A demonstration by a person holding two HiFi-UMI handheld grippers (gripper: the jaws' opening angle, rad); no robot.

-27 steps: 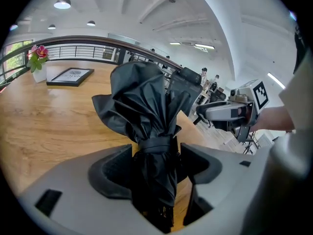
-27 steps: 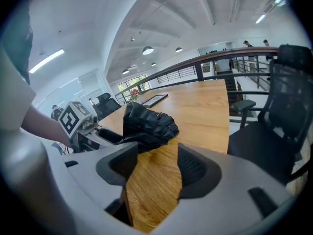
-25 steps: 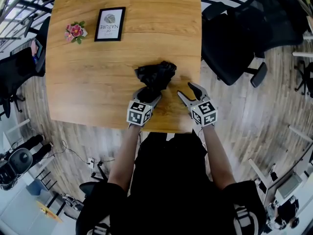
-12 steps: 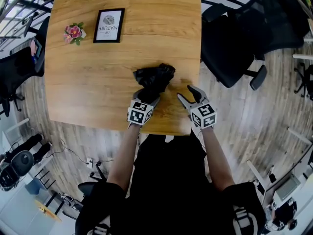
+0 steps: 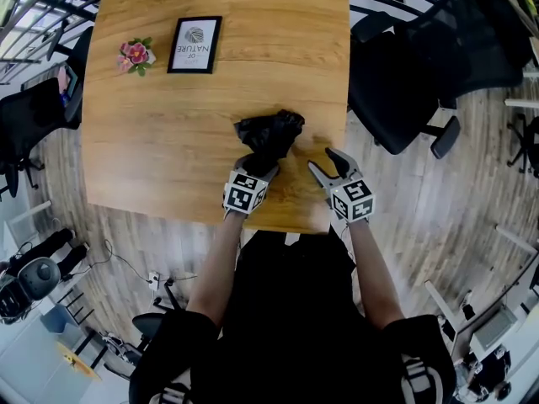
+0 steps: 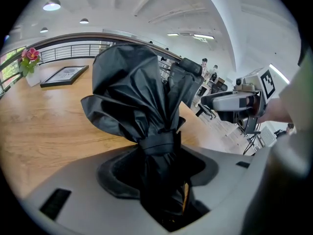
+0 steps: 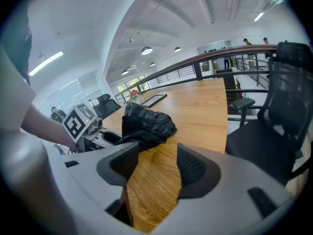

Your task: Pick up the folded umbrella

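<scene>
On the wooden table (image 5: 168, 133), the left gripper (image 5: 259, 163) grips a black folded umbrella (image 5: 269, 131).
Pink flowers (image 5: 133, 55) and a framed print (image 5: 194, 45) sit at eleven o'clock. The umbrella lies at five o'clock, its strapped end pinched between the left jaws, which have just been narrowing. At its four o'clock, the right gripper (image 5: 321, 159) hovers wide and empty.

A light-brown wooden table with a plank grain (image 5: 168, 141) fills the head view from centre to 12 o'clock. On it at 11 o'clock lie a black-framed white print (image 5: 194, 45) and a small pink flower posy (image 5: 133, 55). A black mesh office chair (image 5: 421, 66) stands at 2 o'clock on grey-brown wood-plank flooring (image 5: 472, 225). A dark metal railing (image 5: 34, 11) runs at 10 o'clock. Overhead, a white arched ceiling (image 7: 161, 13) carries round lamps (image 7: 146, 50).
</scene>
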